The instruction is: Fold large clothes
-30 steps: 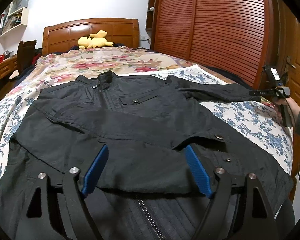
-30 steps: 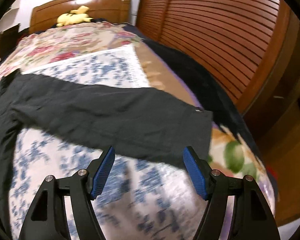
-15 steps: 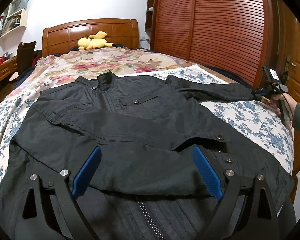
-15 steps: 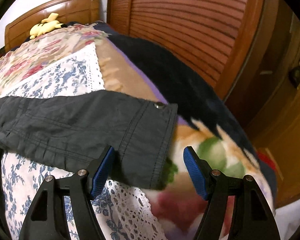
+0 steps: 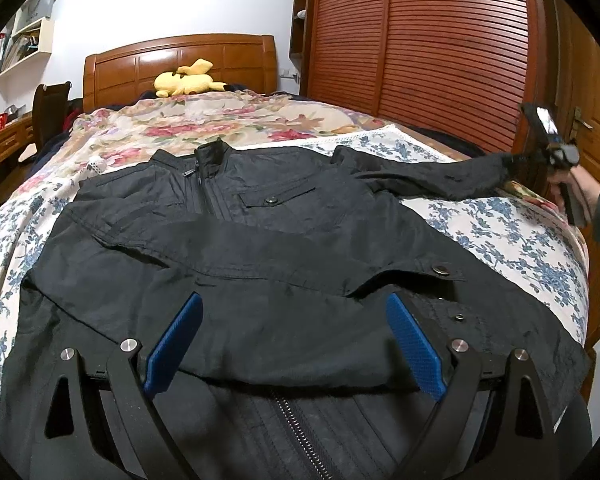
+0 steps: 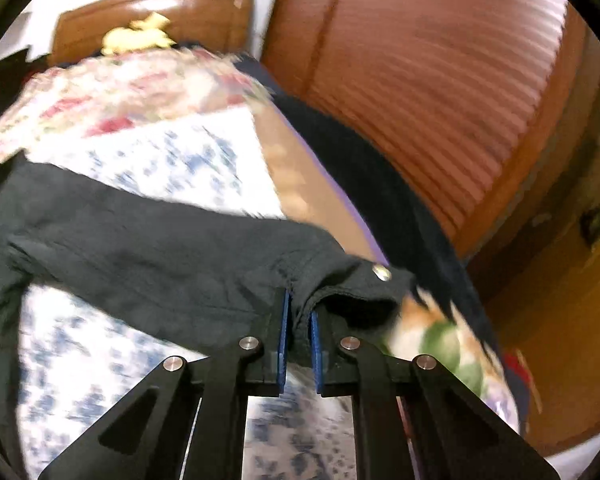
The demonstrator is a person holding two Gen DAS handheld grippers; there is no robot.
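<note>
A black jacket (image 5: pixel 260 240) lies face up on the bed, collar toward the headboard, one sleeve folded across its front. My left gripper (image 5: pixel 296 344) is open, its blue pads spread over the folded sleeve near the hem and touching nothing. The other sleeve (image 5: pixel 440 172) stretches to the right edge of the bed. My right gripper (image 6: pixel 298 320) is shut on that sleeve's cuff (image 6: pixel 340 284), just beside its snap button. The right gripper also shows in the left wrist view (image 5: pixel 548 148), at the far right with the sleeve end lifted.
The bed carries a blue floral sheet (image 5: pixel 500 232) and a red floral quilt (image 5: pixel 204 120). A yellow plush toy (image 5: pixel 188 82) lies by the wooden headboard (image 5: pixel 180 60). A slatted wooden wardrobe (image 5: pixel 420 48) stands close along the right side. A desk and chair (image 5: pixel 48 112) stand at left.
My right gripper has closed on the sleeve cuff and lifted it a little off the bed. My left gripper has stayed open over the jacket's lower front, shifting only slightly.
</note>
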